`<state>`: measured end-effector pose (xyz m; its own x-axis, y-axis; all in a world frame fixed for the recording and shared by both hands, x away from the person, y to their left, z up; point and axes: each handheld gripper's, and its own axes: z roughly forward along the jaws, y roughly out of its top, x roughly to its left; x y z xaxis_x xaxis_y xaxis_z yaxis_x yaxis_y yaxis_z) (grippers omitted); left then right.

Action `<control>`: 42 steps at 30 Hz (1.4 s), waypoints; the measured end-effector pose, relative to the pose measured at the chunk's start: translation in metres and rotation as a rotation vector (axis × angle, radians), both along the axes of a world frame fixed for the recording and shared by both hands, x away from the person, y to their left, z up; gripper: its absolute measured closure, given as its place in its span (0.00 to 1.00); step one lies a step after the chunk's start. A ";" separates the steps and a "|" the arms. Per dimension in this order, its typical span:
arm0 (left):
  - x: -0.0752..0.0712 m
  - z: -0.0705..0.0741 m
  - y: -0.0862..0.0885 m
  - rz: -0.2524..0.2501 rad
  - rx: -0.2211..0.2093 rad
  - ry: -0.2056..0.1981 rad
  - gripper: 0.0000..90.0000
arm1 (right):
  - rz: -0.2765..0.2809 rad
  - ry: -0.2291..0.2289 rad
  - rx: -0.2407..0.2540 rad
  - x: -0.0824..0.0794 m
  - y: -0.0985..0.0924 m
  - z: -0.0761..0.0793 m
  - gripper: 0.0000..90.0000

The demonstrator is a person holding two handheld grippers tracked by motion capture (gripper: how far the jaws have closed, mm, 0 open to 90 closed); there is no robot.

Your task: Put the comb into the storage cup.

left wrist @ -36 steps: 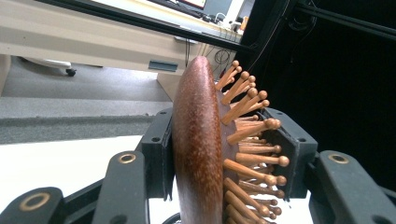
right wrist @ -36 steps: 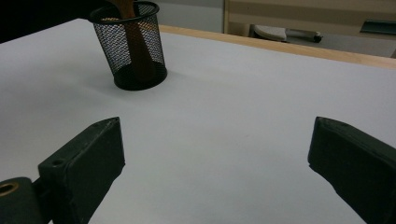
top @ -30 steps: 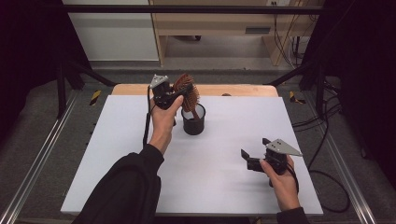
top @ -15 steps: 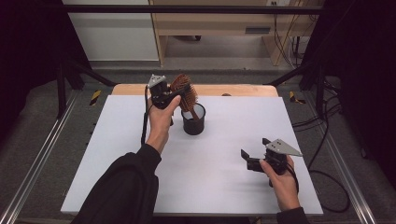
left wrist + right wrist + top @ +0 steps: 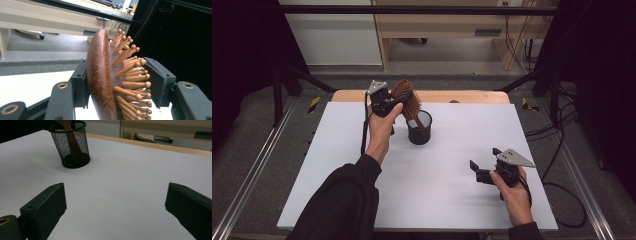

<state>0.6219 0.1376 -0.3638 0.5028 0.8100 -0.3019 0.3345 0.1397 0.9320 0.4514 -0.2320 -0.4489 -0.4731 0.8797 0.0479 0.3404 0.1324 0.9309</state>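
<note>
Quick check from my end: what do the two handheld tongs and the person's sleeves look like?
Both tongs, left and right, are black, with two flat, blocky jaws on arms with brass-coloured pivot rings. Each carries a grey three-cornered plate on top. A black cable trails from the left one. The person wears dark sleeves down to the wrists.

White tabletop (image 5: 362,190) on wooden table, grey floor (image 5: 252,130) around, pale wooden bench (image 5: 452,25) behind, black curtains (image 5: 602,75) right.
</note>
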 end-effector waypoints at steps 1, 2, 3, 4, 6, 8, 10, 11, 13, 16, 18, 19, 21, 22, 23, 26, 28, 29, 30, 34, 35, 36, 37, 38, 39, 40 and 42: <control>0.000 0.000 0.001 0.001 -0.001 0.002 0.47 | 0.000 0.000 0.000 0.000 0.000 0.000 0.04; 0.001 -0.001 0.001 0.002 -0.001 0.004 0.47 | 0.001 0.001 0.000 0.000 0.000 0.000 0.04; 0.001 -0.001 0.002 0.001 -0.004 0.006 0.47 | 0.001 0.001 0.000 0.000 0.000 0.000 0.04; 0.002 -0.001 0.003 -0.003 -0.007 0.008 0.47 | 0.001 0.002 0.000 0.000 0.000 0.000 0.04; 0.002 -0.001 0.003 -0.002 -0.010 0.011 0.47 | 0.001 0.000 0.001 0.000 0.000 0.000 0.04; 0.002 -0.001 0.003 -0.001 -0.007 0.013 0.47 | 0.001 0.001 0.000 0.000 0.000 0.000 0.04; 0.003 -0.002 0.004 0.000 -0.007 0.013 0.47 | 0.003 0.001 0.001 0.000 0.000 0.000 0.04; 0.003 -0.002 0.004 0.002 -0.008 0.016 0.47 | 0.003 0.001 0.000 0.000 0.000 0.000 0.04; 0.003 -0.003 0.004 0.006 -0.010 0.018 0.46 | 0.003 0.002 0.000 0.000 0.000 0.000 0.04; 0.004 -0.004 0.006 0.010 -0.008 0.022 0.46 | 0.002 0.002 0.000 0.000 0.000 0.000 0.04; 0.004 -0.005 0.007 0.015 -0.006 0.025 0.45 | 0.002 0.002 0.000 0.000 0.000 0.000 0.04; 0.004 -0.006 0.008 0.019 -0.010 0.030 0.45 | 0.003 0.002 0.000 0.000 0.000 0.000 0.04; 0.005 -0.007 0.010 0.023 -0.022 0.039 0.45 | 0.004 0.002 -0.001 0.000 0.001 0.000 0.04; 0.005 -0.007 0.010 0.025 -0.021 0.040 0.45 | 0.005 0.003 -0.001 0.000 0.001 0.000 0.04; 0.005 -0.007 0.011 0.024 -0.023 0.041 0.45 | 0.006 0.003 0.000 0.000 0.001 0.000 0.04; 0.006 -0.007 0.011 0.019 -0.022 0.038 0.45 | 0.010 -0.001 -0.002 0.000 0.001 -0.001 0.04; 0.005 -0.007 0.011 0.020 -0.020 0.037 0.45 | 0.013 -0.003 -0.003 0.000 0.002 0.000 0.04; 0.005 -0.007 0.011 0.021 -0.018 0.038 0.45 | 0.015 -0.002 -0.002 0.000 0.002 0.000 0.04; 0.006 -0.007 0.011 0.022 -0.019 0.039 0.45 | 0.014 -0.001 -0.003 0.000 0.002 0.000 0.04; 0.005 -0.008 0.011 0.026 -0.014 0.040 0.44 | 0.014 -0.001 -0.002 0.000 0.002 0.000 0.04; 0.005 -0.008 0.011 0.026 -0.011 0.038 0.44 | 0.014 -0.001 -0.002 0.000 0.002 0.000 0.04; 0.005 -0.008 0.011 0.025 -0.009 0.037 0.44 | 0.016 -0.001 -0.005 0.000 0.002 0.000 0.04; 0.006 -0.008 0.011 0.024 -0.009 0.037 0.44 | 0.015 0.000 -0.003 0.000 0.003 -0.001 0.04; 0.006 -0.008 0.012 0.023 -0.008 0.036 0.44 | 0.018 -0.001 -0.005 0.000 0.003 -0.001 0.04; 0.006 -0.008 0.012 0.022 -0.010 0.036 0.44 | 0.020 -0.002 -0.008 0.000 0.003 -0.001 0.04; 0.007 -0.008 0.012 0.022 -0.009 0.037 0.44 | 0.021 -0.001 -0.010 0.000 0.003 -0.001 0.04; 0.007 -0.009 0.012 0.020 -0.007 0.035 0.43 | 0.022 -0.001 -0.010 0.000 0.003 -0.001 0.04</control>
